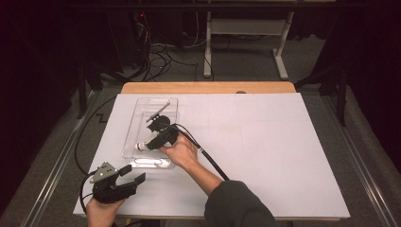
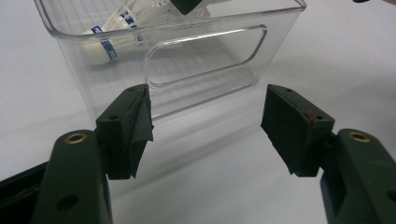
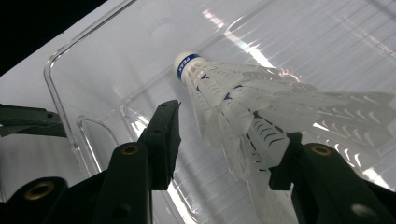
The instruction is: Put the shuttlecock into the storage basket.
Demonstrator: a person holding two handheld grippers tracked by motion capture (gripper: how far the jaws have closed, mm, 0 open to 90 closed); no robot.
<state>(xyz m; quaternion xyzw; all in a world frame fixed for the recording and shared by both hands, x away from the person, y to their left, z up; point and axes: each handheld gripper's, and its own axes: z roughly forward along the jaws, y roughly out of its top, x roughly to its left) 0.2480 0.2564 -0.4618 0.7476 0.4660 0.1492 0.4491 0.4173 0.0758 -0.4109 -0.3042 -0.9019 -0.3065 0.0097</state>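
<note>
Here the right tool point(image 3: 224, 140) was down inside the clear plastic box point(image 1: 137, 106) on the white counter point(image 1: 283, 156), and its jaws stood partly open around a white feather shuttlecock point(image 3: 243, 98). The pads did not look like they pressed on it, though the feathers lay close against the right jaw, so I think the shuttlecock was being let go into the box. To do this step well, the person should open the jaws a bit more so the feathers do not catch, then lift the tool straight up and slow, so the light shuttlecock does not get dragged or tipped out. The left tool point(image 2: 208, 128) sat on the counter just beside the near end of the box, with its jaws wide open and nothing between them; it could steady the box if it slid. The shuttlecock lay on its side on the box floor, with its round cork nose pointing away from the right tool. The nose was white with a blue band around it, and small letters showed on the band. The feathers were thin, white and spread out like a skirt.
</note>
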